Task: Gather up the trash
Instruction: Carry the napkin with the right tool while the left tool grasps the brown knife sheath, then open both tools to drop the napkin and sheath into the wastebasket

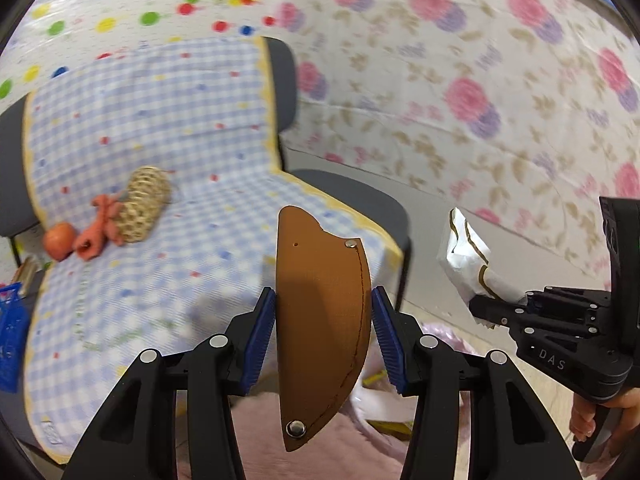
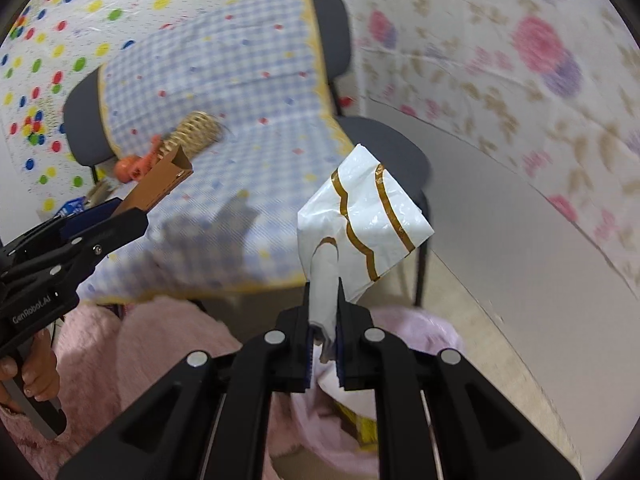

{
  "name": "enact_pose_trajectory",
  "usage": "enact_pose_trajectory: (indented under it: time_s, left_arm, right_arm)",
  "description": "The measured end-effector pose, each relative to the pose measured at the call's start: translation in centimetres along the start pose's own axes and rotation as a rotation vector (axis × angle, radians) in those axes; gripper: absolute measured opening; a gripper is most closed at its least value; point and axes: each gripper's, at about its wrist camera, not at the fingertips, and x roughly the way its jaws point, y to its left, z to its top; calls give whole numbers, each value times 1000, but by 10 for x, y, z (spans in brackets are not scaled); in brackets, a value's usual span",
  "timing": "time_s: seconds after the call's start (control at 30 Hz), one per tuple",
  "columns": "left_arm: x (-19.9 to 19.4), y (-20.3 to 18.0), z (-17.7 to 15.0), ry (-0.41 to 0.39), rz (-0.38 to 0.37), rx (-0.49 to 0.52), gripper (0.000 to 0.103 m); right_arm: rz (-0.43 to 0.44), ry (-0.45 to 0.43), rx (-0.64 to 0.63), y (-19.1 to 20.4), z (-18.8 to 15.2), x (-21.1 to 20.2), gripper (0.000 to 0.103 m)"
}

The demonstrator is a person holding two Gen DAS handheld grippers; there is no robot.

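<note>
My left gripper (image 1: 323,328) is shut on a brown leather sheath (image 1: 320,320) with metal rivets, held upright in front of the chair; it also shows in the right wrist view (image 2: 160,184). My right gripper (image 2: 324,320) is shut on a crumpled white plastic wrapper with gold stripes (image 2: 360,216), held up to the right of the chair; the wrapper also shows in the left wrist view (image 1: 472,264). Below both grippers is a pink bin liner (image 2: 340,412) with yellow scraps inside.
A dark chair covered by a blue checked cloth (image 1: 160,160) holds a woven wicker ball (image 1: 144,204), an orange knitted toy (image 1: 100,228) and an orange fruit (image 1: 60,240). A blue basket (image 1: 10,332) stands at the far left. Floral and dotted sheets cover the walls. Pink fluffy rug (image 2: 100,344) lies below.
</note>
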Motion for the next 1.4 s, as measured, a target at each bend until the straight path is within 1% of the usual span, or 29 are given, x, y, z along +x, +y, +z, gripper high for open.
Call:
enact_pose_trajectory:
  time_s: [0.1,0.17,0.3,0.43,0.67,0.77,0.83,0.87,0.9,0.93,0.97,1.07,1.27,1.4]
  left_arm:
    - [7,-20,-11,20,-42,21,50]
    - [11,-30,-16,27,-52,38,50]
    - [22,-45,-25,50,-84,48,50]
    - [41,-59,-31,86,-121,57,50]
    - [70,-70,-32,123,-148,75,50]
    - [82,-71,-31,135,-154,72,50]
    - [87,-72,-32,140,-156,71,52]
    - [89,-71,-32,142,-160,73,56]
    - [91,-71,-32,141,-152,73,61]
    - [91,-70,-33,140,-152,72,72]
    - [92,-69,-33,142,-155,69,75]
    - [92,-65,-31,148,-143,60,75]
    - [74,-57,-25,117,-107,68,75]
    - [61,-48,-16,99,-93,50,75]
  right_arm:
    - [-34,18,29,-15,-19,-7,9]
    - [-60,26,44,-23,-31,-12,9]
    - [-93,28,54,-30,-44,-17,10]
    - [-99,38,59,-38,-53,-10,11]
    - [-88,60,58,-53,-60,13,13]
    - [-87,74,69,-60,-61,27,14]
    - [-88,95,72,-63,-63,37,24]
    - [-87,99,72,-64,-65,40,36]
    - [-91,100,71,-65,-66,41,43]
    - [-99,102,70,-64,-68,42,43]
    - [-100,104,70,-65,-69,42,43]
    - [-106,97,82,-67,-69,35,43]
    - [-108,30,94,-69,-57,5,43]
    - [-91,-11,101,-62,-45,-10,43]
